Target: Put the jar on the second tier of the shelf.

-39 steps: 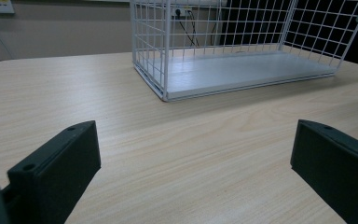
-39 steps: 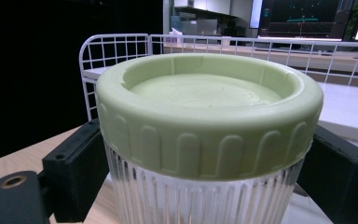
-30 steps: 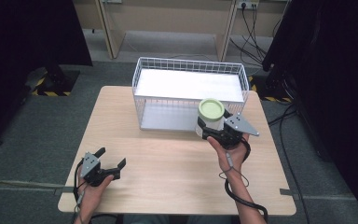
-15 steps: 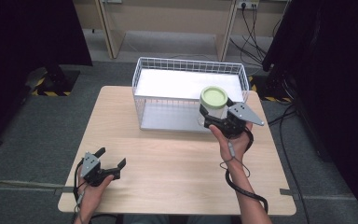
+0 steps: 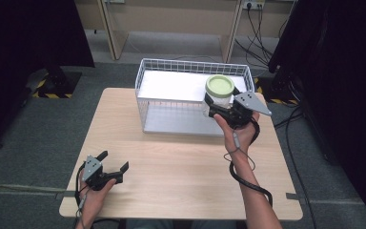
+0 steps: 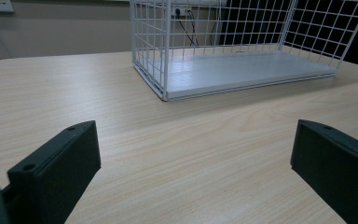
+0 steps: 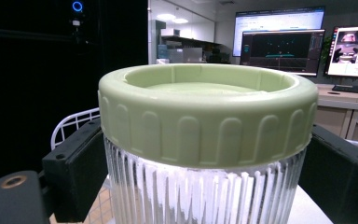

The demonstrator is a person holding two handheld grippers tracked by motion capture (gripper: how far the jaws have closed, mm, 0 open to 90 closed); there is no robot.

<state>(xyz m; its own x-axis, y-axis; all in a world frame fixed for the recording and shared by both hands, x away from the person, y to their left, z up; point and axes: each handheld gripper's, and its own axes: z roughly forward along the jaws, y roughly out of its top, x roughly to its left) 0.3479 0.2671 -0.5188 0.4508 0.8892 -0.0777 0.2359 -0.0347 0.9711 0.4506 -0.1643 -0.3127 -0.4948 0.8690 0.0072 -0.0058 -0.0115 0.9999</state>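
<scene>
High view, right gripper (image 5: 213, 106) clamping upright jar (image 5: 219, 93), green lid up

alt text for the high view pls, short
The right claw holds a ribbed clear jar with a green lid over the near right edge of a white wire basket on a wooden table. The left claw rests open near the table's front left corner.

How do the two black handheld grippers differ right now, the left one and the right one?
The left gripper is open and holds nothing; the right gripper is shut on the ribbed clear jar with a pale green lid. The left sits low near the wooden table's front edge; the right is raised at the white wire basket. Both are black and two-jawed.
</scene>
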